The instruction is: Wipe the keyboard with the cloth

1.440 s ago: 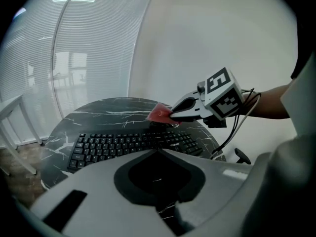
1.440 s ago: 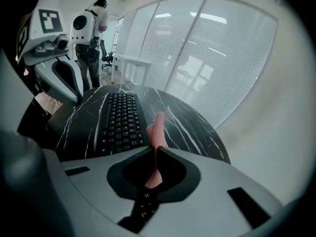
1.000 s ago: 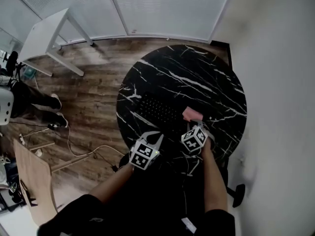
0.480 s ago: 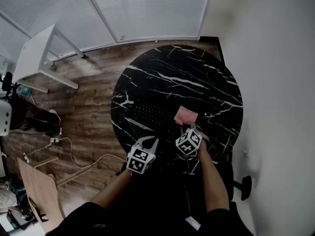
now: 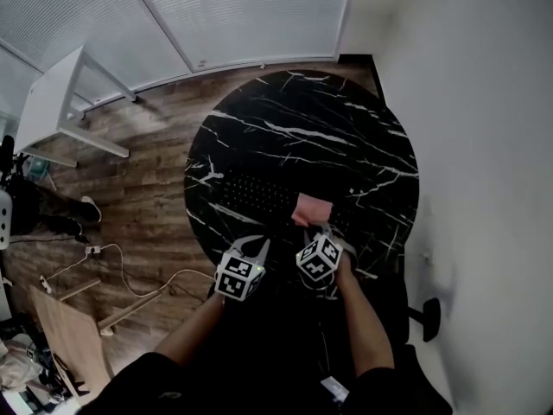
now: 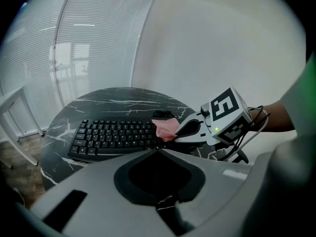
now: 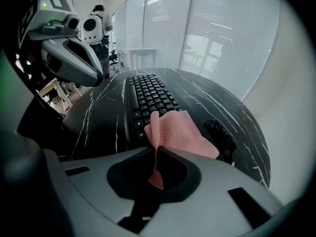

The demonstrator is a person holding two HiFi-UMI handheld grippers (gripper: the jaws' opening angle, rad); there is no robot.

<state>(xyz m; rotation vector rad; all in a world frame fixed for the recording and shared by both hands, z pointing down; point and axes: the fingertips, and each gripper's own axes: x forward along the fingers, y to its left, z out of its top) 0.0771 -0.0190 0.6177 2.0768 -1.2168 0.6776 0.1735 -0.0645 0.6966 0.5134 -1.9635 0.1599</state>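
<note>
A black keyboard (image 5: 255, 195) lies on the round black marble table (image 5: 346, 137). The pink cloth (image 5: 313, 209) rests on the keyboard's right end. My right gripper (image 5: 321, 230) is shut on the cloth's near edge; in the right gripper view the cloth (image 7: 180, 132) rises from between the closed jaws and spreads over the keys (image 7: 148, 95). My left gripper (image 5: 263, 244) hovers at the table's near edge, left of the right one, shut with nothing in it. The left gripper view shows the keyboard (image 6: 113, 135), the cloth (image 6: 165, 127) and the right gripper (image 6: 185, 131).
A black cable (image 7: 222, 135) lies coiled on the table beside the keyboard's right end. A white desk (image 5: 52, 93) stands on the wood floor at far left, with cords (image 5: 130, 271) on the floor. A wall (image 5: 484, 145) runs close along the right.
The head view has drifted, so the table sits further left in the picture. Both grippers have stayed near the table's front edge, the right one still holding the cloth at the keyboard's right end.
</note>
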